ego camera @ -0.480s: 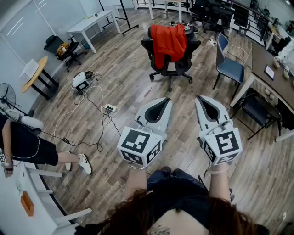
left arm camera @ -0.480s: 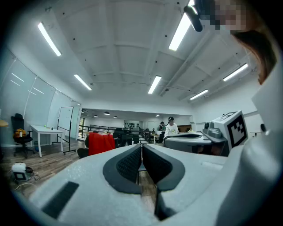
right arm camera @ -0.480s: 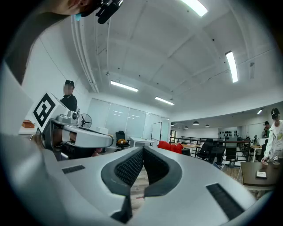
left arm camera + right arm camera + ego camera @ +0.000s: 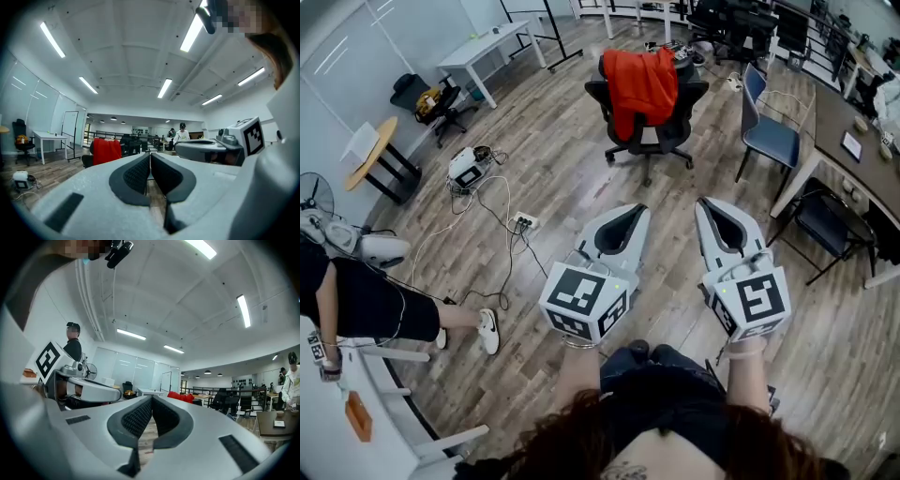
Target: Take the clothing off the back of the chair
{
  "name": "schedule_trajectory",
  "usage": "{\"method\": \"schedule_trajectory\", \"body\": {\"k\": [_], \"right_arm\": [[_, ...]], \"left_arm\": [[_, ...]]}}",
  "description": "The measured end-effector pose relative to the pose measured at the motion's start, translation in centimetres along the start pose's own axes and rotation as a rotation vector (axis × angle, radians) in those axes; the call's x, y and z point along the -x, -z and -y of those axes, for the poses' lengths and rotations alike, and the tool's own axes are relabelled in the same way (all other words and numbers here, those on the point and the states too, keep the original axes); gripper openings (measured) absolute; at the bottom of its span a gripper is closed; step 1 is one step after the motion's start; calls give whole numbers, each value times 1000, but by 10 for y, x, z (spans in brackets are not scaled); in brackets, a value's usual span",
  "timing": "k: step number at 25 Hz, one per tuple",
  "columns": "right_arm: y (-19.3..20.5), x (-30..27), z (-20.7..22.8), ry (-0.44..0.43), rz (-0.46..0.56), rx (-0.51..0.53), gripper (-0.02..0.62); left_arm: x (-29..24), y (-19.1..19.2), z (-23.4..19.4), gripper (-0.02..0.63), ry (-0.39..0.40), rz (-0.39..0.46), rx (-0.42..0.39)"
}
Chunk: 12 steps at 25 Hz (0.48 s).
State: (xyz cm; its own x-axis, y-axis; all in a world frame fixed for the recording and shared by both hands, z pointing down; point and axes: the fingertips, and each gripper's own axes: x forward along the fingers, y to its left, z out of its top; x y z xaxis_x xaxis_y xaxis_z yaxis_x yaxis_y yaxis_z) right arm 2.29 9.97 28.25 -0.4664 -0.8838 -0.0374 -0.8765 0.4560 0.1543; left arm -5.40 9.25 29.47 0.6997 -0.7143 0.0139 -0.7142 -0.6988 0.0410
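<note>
The left gripper (image 4: 636, 206) and right gripper (image 4: 704, 201), jaws pressed together and empty, face red clothing (image 4: 643, 82) draped over a black wheeled chair (image 4: 677, 131). A blue chair (image 4: 769, 141) stands near it.

The clothing (image 4: 643, 82) hides much of the chair (image 4: 680, 127) (its back)

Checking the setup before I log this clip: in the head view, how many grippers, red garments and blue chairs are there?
Grippers: 2, the left gripper and the right gripper, jaws together on both
Red garment: 1
Blue chair: 1
Total: 4
</note>
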Motion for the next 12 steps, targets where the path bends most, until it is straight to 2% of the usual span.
{"method": "schedule_trajectory", "body": {"k": [12], "right_arm": [[11,4,33,-40,-2,-16,-2]], "left_arm": [[-20,3,13,21,-65,-5,3]]}}
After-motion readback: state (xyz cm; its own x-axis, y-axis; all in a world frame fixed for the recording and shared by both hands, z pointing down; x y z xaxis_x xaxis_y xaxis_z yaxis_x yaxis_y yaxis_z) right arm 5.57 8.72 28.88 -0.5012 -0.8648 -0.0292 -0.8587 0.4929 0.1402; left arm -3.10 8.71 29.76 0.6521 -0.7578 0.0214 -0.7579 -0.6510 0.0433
